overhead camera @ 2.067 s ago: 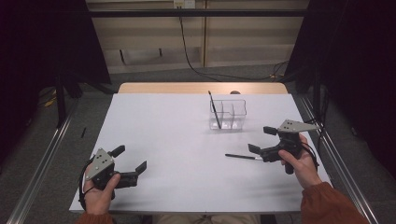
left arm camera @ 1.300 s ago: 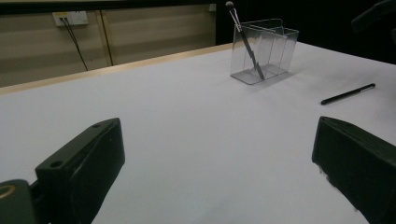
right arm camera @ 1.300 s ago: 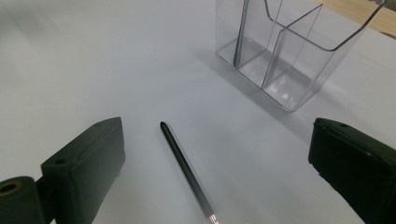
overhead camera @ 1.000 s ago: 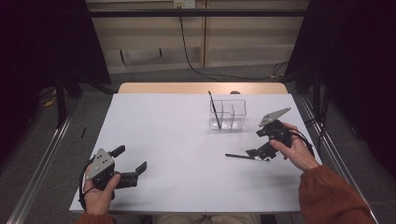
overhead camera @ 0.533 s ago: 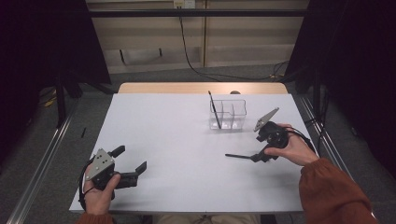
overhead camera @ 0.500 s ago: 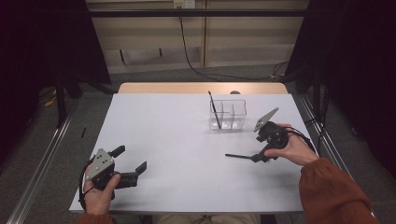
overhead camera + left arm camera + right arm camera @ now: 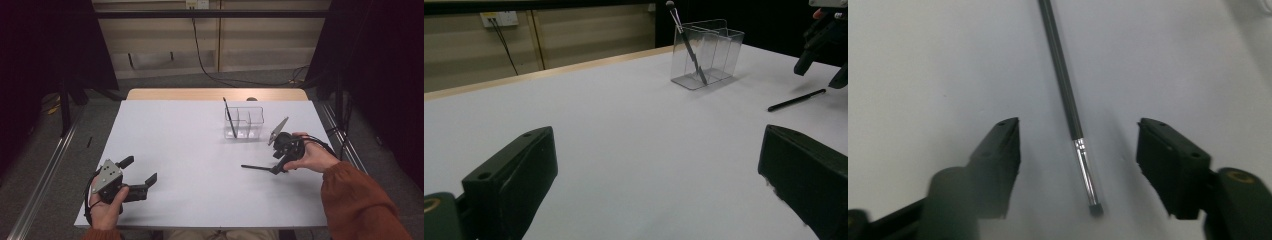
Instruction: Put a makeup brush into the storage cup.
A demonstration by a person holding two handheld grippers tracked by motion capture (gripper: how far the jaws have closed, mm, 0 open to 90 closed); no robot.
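My left gripper (image 7: 137, 172) rests near the table's (image 7: 175, 150) front edge, jaws wide and empty. My right gripper (image 7: 1078, 145) straddles the loose brush (image 7: 1068, 110), lying flat on the table; its jaws have just been closing but aren't touching it yet. Farther back, one brush (image 7: 229, 117) already leans in the clear organizer (image 7: 245, 121). Open tabletop lies between; the right edge sits close.
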